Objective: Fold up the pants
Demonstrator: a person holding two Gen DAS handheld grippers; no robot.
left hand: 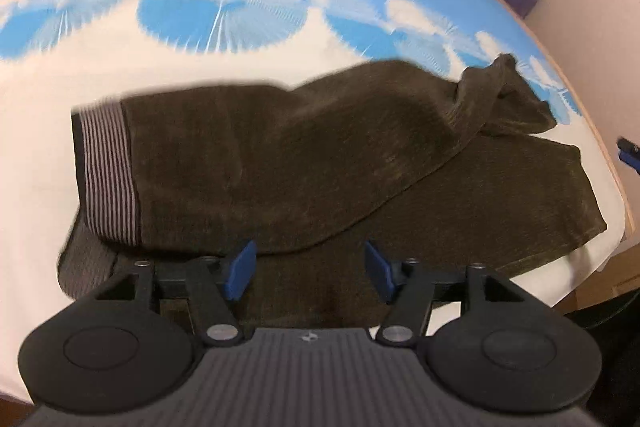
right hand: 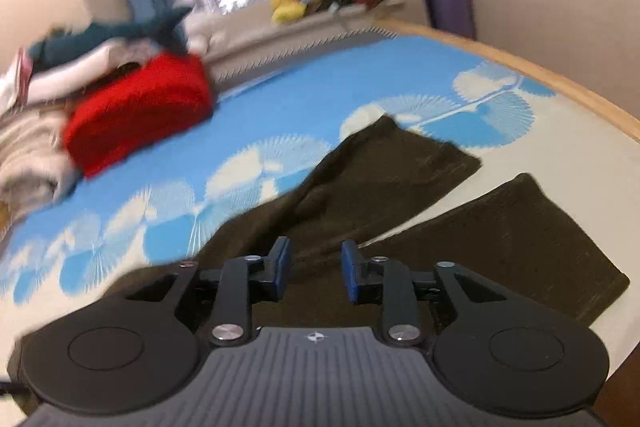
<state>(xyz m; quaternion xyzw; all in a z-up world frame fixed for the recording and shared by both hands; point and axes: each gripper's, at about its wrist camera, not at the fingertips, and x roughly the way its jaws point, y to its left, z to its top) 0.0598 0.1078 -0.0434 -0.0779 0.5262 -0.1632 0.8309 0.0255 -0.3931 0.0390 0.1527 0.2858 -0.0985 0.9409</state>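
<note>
Dark olive-brown pants (left hand: 304, 163) lie on the bed, with a grey striped waistband (left hand: 108, 175) at the left and the legs running right, the upper leg bunched at its end (left hand: 504, 91). My left gripper (left hand: 310, 269) is open and empty just above the near edge of the pants. In the right wrist view the two pant legs (right hand: 384, 179) (right hand: 520, 235) spread apart toward the right. My right gripper (right hand: 314, 269) is open and empty over the crotch area.
The bed has a blue and white patterned cover (left hand: 224, 11). A red folded item (right hand: 140, 111) and a pile of clothes (right hand: 80, 59) lie at the far left. The wooden bed edge (right hand: 560, 83) runs along the right. A purple box (right hand: 448, 7) stands by the wall.
</note>
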